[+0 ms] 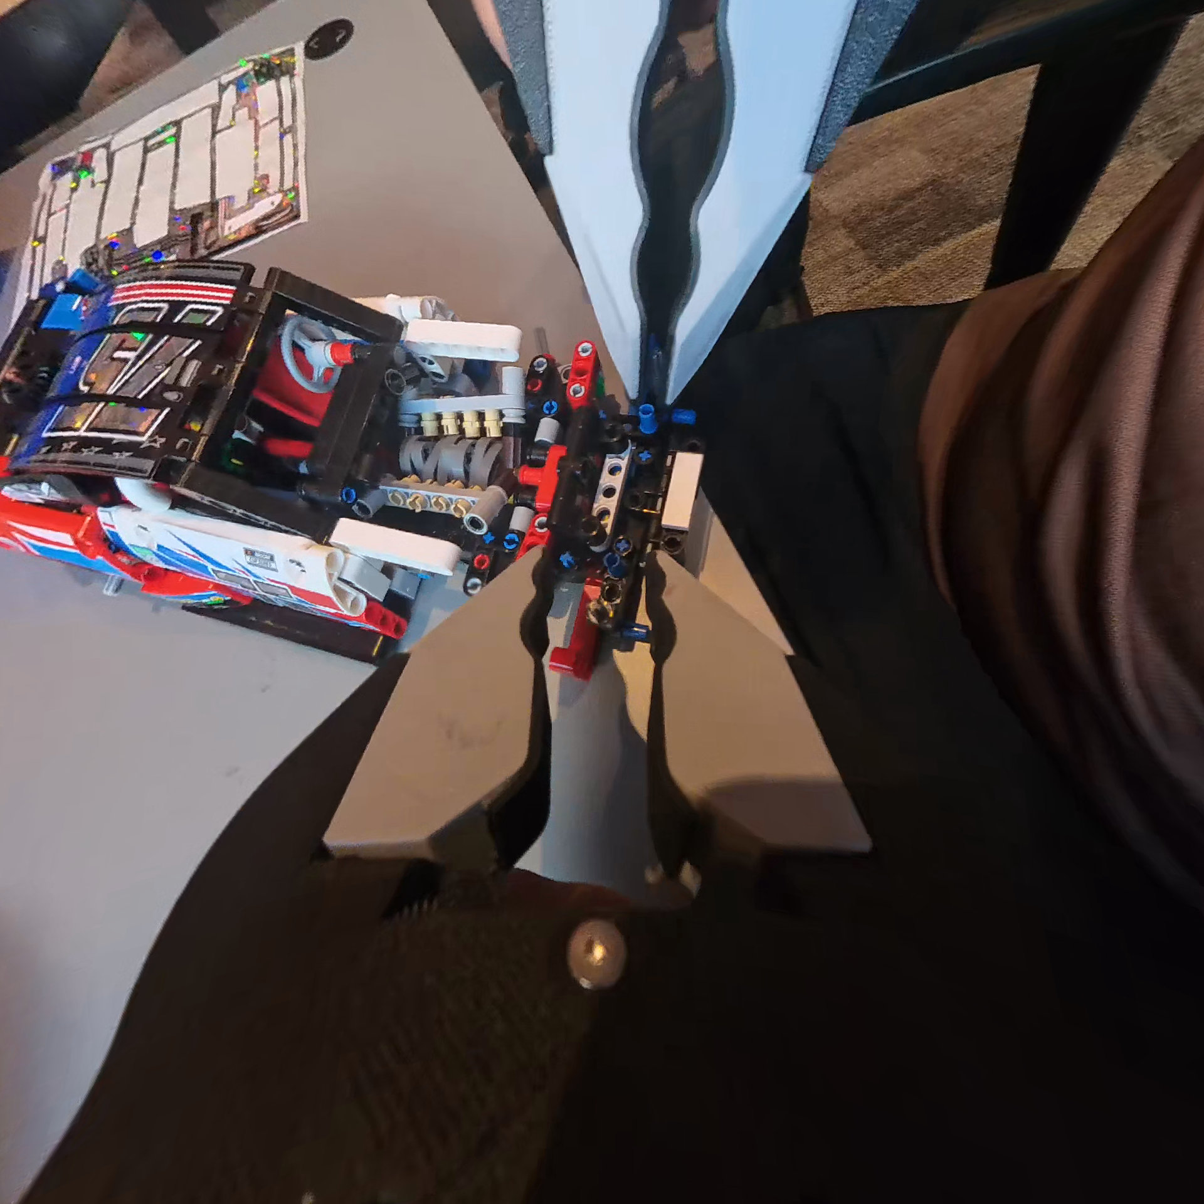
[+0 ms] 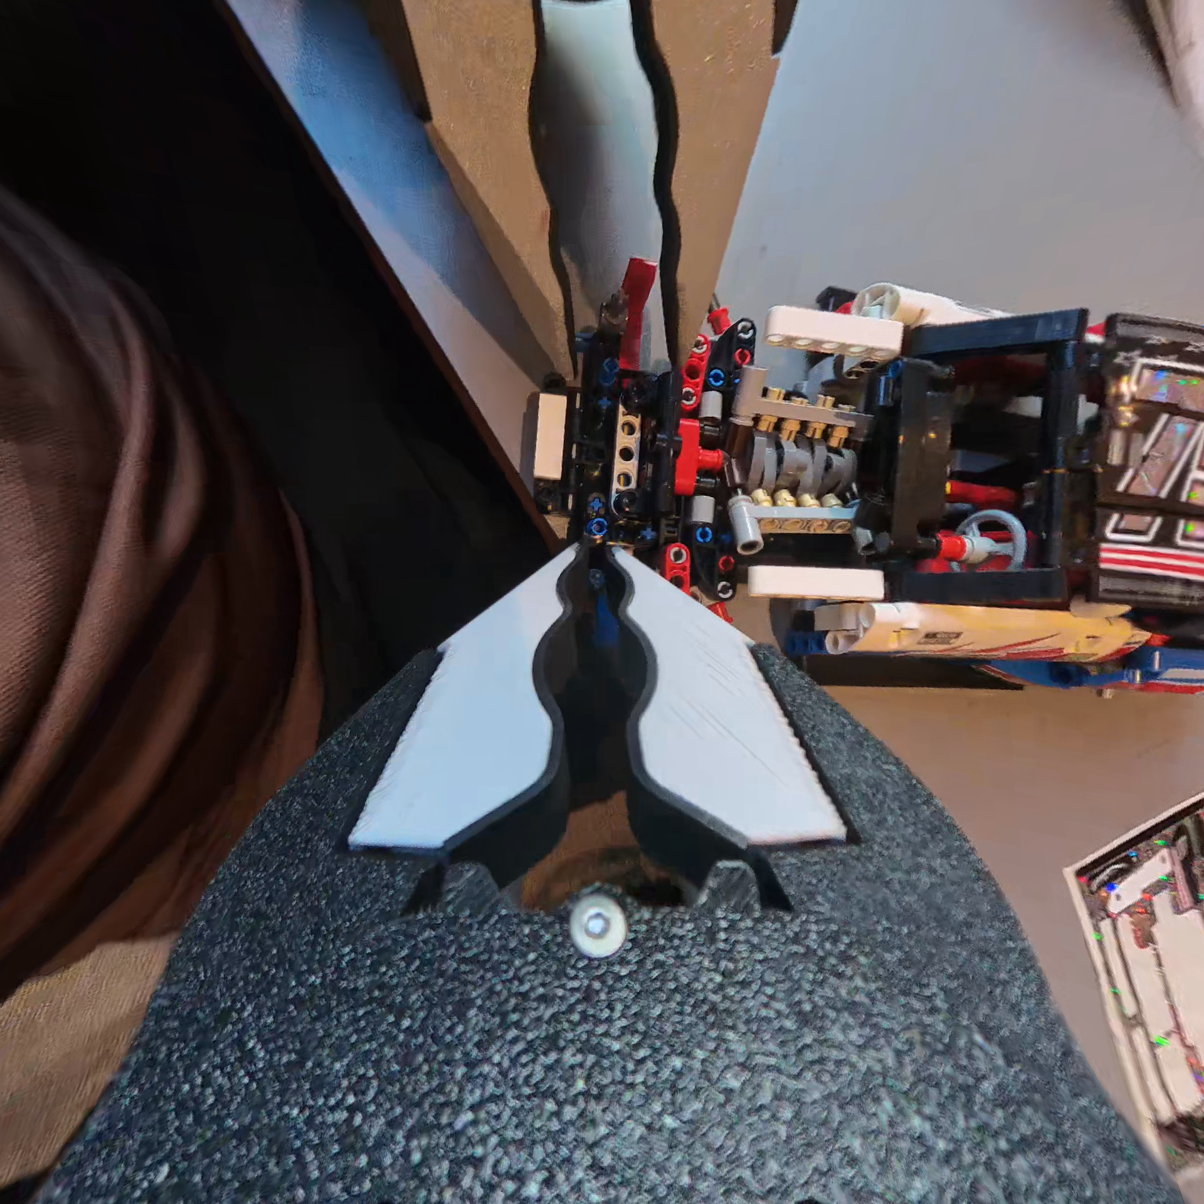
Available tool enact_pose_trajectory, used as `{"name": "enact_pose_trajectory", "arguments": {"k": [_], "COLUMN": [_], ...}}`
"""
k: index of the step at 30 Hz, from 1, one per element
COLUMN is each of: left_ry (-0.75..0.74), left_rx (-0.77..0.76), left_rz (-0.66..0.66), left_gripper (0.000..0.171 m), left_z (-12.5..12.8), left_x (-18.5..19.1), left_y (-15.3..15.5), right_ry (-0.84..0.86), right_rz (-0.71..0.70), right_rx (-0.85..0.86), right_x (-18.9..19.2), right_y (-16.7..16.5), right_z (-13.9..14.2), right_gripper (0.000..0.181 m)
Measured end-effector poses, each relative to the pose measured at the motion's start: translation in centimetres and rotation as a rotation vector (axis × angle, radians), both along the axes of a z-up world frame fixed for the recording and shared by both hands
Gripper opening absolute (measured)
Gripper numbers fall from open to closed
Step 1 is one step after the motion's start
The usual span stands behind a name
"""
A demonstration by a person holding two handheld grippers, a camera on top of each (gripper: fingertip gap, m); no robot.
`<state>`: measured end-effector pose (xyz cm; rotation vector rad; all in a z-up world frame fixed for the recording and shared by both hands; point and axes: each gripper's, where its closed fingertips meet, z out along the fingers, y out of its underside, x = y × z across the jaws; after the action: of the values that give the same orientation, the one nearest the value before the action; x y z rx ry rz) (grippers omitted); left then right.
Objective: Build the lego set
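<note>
A partly built Lego race car [image 1: 195,404] lies on the grey table [image 1: 130,749], its open engine bay and black front frame [image 1: 612,482] at the table's edge. My left gripper [image 1: 596,573], with grey fingers, is shut on the front frame from the side, a red beam [image 1: 576,642] between its fingers. My right gripper [image 2: 594,554], with white fingers, is shut on a small blue pin [image 2: 606,622] and presses its tip against the opposite side of the frame [image 2: 625,456]. The right gripper also shows in the left wrist view [image 1: 651,394], at a blue pin [image 1: 646,412].
A sticker sheet [image 1: 176,150] lies on the table behind the car; it also shows in the right wrist view [image 2: 1146,945]. A person in brown clothing [image 1: 1075,521] sits close at the table edge. Carpet and dark chair legs [image 1: 1055,143] are beyond. One gripper's finger ends stand about 6 cm off the other's.
</note>
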<state>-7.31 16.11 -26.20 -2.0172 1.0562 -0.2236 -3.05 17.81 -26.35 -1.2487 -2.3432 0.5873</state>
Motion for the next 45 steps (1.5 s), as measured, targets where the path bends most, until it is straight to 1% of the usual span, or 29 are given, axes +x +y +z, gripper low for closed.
{"name": "enact_pose_trajectory", "arguments": {"k": [3, 5, 6, 8, 9, 10, 14, 18, 21, 25, 26, 28, 30, 32, 34, 38, 40, 45], "left_ry": [-0.005, 0.007, 0.026, 0.063, 0.068, 0.078, 0.052, 0.008, 0.006, 0.021, 0.022, 0.018, 0.014, 0.007, 0.006, 0.009, 0.011, 0.018], "left_rx": [0.004, 0.023, 0.028, 0.036, 0.033, 0.032, 0.006, -0.042, -0.045, -0.026, -0.024, -0.028, -0.033, -0.040, -0.041, -0.037, -0.035, -0.029], "left_rz": [-0.020, -0.007, 0.011, 0.024, 0.017, 0.024, 0.018, 0.015, 0.017, 0.016, 0.016, 0.018, 0.019, 0.022, 0.024, 0.024, 0.024, 0.027], "left_gripper": [0.024, 0.021, 0.018, 0.018, 0.013, 0.014, 0.013, 0.012, 0.012, 0.012, 0.012, 0.012, 0.012, 0.012, 0.012, 0.012, 0.012, 0.012], "left_z": [-0.3, -0.4, -0.6, -1.2, -1.5, -1.9, -1.9, -1.9, -1.9, -1.9, -1.9, -1.9, -1.9, -1.9, -1.9, -1.9, -1.9, -1.9], "left_x": [0.1, -0.2, -0.5, -1.0, -0.9, -1.0, -1.2, -1.2, -1.2, -1.2, -1.2, -1.2, -1.2, -1.2, -1.2, -1.2, -1.2, -1.1], "left_y": [0.0, 0.1, 0.2, 0.0, -0.2, -0.3, -0.3, -0.3, -0.3, -0.3, -0.3, -0.3, -0.3, -0.3, -0.3, -0.3, -0.3, -0.3], "right_ry": [-0.096, -0.138, -0.156, -0.194, -0.221, -0.253, -0.370, -0.433, -0.426, -0.374, -0.377, -0.325, -0.285, -0.287, -0.285, -0.333, -0.305, -0.317], "right_rz": [0.041, 0.056, 0.063, 0.074, 0.081, 0.088, 0.112, 0.117, 0.097, 0.093, 0.077, 0.018, -0.021, 0.004, 0.025, 0.034, -0.008, -0.107], "right_rx": [0.055, 0.099, 0.121, 0.151, 0.163, 0.170, 0.135, 0.115, 0.068, 0.099, 0.076, 0.007, -0.007, 0.043, 0.097, 0.115, 0.107, 0.010], "right_x": [0.0, -0.2, -0.3, -0.4, -0.4, -0.4, -0.3, -0.3, -0.3, -0.3, -0.1, -0.9, -1.7, -1.7, -1.7, -1.0, -1.5, -1.6], "right_y": [0.0, -0.1, -0.1, -0.1, -0.1, 0.0, 0.0, 0.0, 0.0, -0.1, -0.1, 0.2, 0.7, 0.5, 0.6, 0.6, 1.1, 1.1], "right_z": [-0.1, -0.3, -0.3, -0.3, -0.3, -0.4, -0.5, -0.5, -0.6, -0.4, -0.2, 1.0, 1.5, 0.9, 0.9, 0.3, 0.4, -0.2], "right_gripper": [0.000, 0.000, 0.000, 0.000, 0.000, 0.000, 0.000, 0.000, 0.000, 0.000, 0.000, 0.000, 0.000, 0.000, 0.000, 0.000, 0.000, 0.000]}}
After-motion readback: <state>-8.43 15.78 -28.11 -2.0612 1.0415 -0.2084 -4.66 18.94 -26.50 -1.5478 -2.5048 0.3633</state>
